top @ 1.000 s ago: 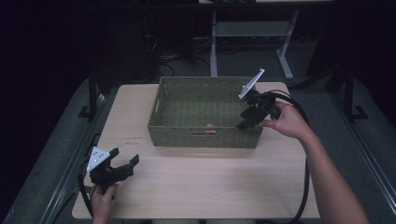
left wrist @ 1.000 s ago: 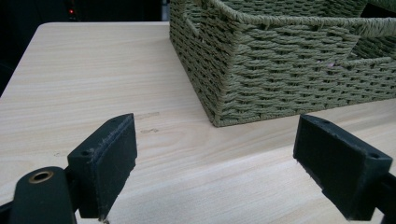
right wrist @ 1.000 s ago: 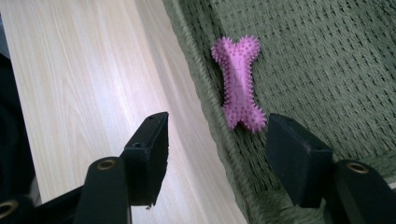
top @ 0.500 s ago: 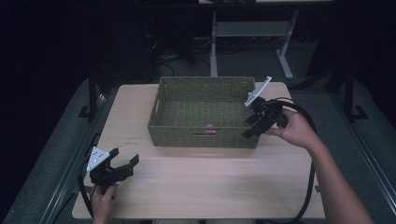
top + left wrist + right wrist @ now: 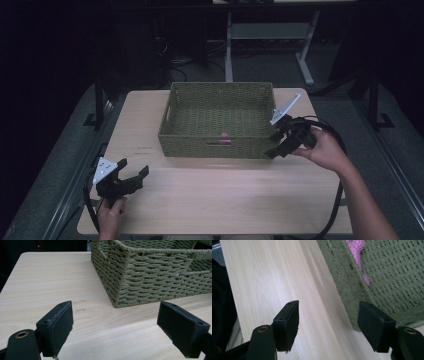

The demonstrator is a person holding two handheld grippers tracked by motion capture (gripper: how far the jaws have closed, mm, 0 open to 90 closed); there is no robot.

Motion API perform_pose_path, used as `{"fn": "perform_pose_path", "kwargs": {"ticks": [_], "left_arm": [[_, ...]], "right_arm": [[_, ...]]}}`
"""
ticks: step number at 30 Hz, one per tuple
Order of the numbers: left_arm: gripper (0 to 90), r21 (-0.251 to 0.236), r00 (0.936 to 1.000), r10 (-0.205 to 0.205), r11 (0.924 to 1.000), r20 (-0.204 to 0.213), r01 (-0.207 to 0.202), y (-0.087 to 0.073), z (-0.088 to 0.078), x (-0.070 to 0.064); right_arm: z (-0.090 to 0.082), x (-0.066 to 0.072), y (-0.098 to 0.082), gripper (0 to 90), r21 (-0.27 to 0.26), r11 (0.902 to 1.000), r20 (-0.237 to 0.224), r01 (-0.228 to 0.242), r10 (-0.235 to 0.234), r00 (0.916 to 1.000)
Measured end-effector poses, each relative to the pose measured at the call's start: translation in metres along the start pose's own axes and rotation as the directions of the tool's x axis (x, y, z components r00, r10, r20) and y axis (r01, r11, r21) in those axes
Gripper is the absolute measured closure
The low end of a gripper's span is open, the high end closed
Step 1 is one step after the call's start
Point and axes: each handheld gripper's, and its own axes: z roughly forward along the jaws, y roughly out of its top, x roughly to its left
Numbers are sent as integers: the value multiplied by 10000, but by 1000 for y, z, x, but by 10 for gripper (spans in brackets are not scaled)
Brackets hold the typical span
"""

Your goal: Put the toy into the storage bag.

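Note:
A green woven basket (image 5: 220,102) stands in the middle of the wooden table (image 5: 215,195). A pink spiky toy (image 5: 225,136) lies inside it against the near wall and appears again as the pink toy (image 5: 357,250) in the right gripper view. My right gripper (image 5: 271,145) hovers just outside the basket's near right corner. Its jaws have just been opening, with nothing between them. The right gripper (image 5: 329,322) straddles that basket corner (image 5: 392,277) and bare table. My left gripper (image 5: 134,167) rests open at the front left, and from the left gripper (image 5: 115,325) the basket (image 5: 155,277) lies ahead.
A person's hands hold both grippers from the near edge. A black cable (image 5: 337,200) loops off the right side of the table. Dark floor, a table frame (image 5: 305,60) and cables lie beyond the far edge.
The right gripper has moved from over the basket's right rim toward the near right corner, slightly lower, and its jaws stand wider. The left gripper has not moved.

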Motion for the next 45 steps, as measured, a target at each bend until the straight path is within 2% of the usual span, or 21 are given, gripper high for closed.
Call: {"fn": "perform_pose_path", "kwargs": {"ticks": [15,24,29,45], "left_arm": [[130,25,10000,66,10000,4,-66,0,0,-1],[130,39,10000,47,10000,-11,-47,0,0,-1],[130,44,10000,42,10000,12,-42,0,0,-2],[130,37,10000,66,10000,-10,-66,0,0,-1]], "right_arm": [[12,8,-31,324,-98,9997,-90,-208,207,9997],[22,12,-48,313,-149,9984,-175,-551,548,9983],[28,14,-59,298,-384,9962,-204,-776,769,9968],[40,27,-80,288,-488,9945,-94,-923,919,9957]]}}
